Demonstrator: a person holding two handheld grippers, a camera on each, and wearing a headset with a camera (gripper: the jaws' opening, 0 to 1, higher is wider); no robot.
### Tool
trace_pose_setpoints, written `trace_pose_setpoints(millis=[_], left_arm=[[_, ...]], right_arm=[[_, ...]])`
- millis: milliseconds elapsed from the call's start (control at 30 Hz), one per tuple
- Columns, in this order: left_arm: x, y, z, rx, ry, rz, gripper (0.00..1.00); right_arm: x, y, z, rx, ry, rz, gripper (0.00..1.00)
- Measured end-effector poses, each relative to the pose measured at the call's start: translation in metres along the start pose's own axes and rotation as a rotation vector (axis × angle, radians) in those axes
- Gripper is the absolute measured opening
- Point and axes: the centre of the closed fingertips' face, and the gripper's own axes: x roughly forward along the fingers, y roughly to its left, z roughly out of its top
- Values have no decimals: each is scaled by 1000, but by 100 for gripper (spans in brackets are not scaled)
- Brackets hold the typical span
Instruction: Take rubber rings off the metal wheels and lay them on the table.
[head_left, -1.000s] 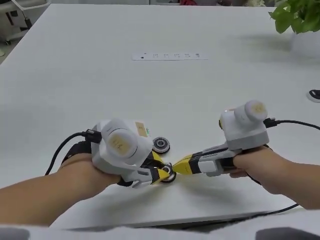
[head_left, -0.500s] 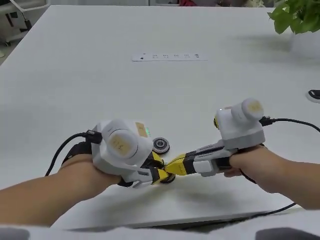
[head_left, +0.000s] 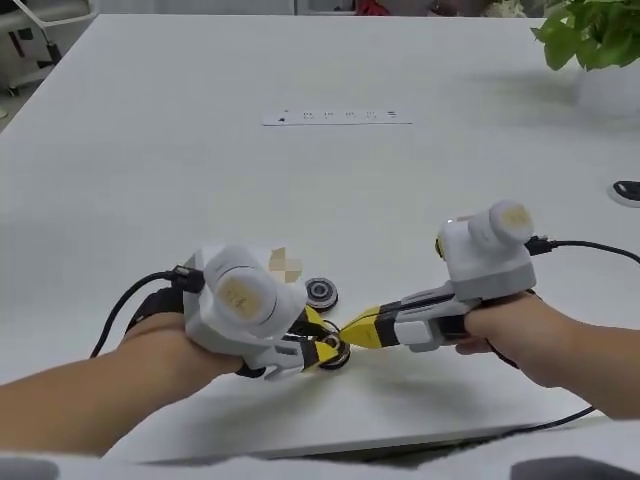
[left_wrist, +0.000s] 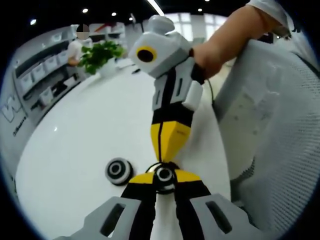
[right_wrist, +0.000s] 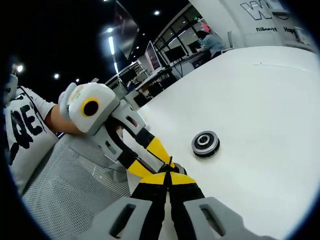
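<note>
wheel (left_wrist: 164, 175) held in left gripper (left_wrist: 165, 178); right gripper (right_wrist: 169, 176) pinches its ring (left_wrist: 159, 164)

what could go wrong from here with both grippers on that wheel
The left gripper holds the wheel only by its tips, so the pull could twist it out. The right gripper pinches the thin rubber ring; it may slip or snap free near the table edge. The spare wheel lies close by and could get knocked.

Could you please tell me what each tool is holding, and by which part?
Left tool clamps a metal wheel across its rim; right tool is shut at the wheel's edge, hold unclear.
</note>
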Motion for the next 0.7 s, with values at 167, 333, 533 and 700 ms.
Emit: trace_pose_setpoints(millis=[167, 333, 533, 700], left_arm=[[-3, -1, 4, -19, -13, -12, 17], [-9, -5, 6, -15, -10, -26, 20], [-19, -7, 11, -19, -20, -25, 23], [-28, -8, 12, -33, -27, -25, 28]], right_arm=[[-1, -1, 2, -1, -5, -2, 0], [-3, -2, 4, 4, -17, -2, 0], [-3, -3, 6, 3, -22, 4, 0], [-3, -3, 6, 1, -25, 8, 0]])
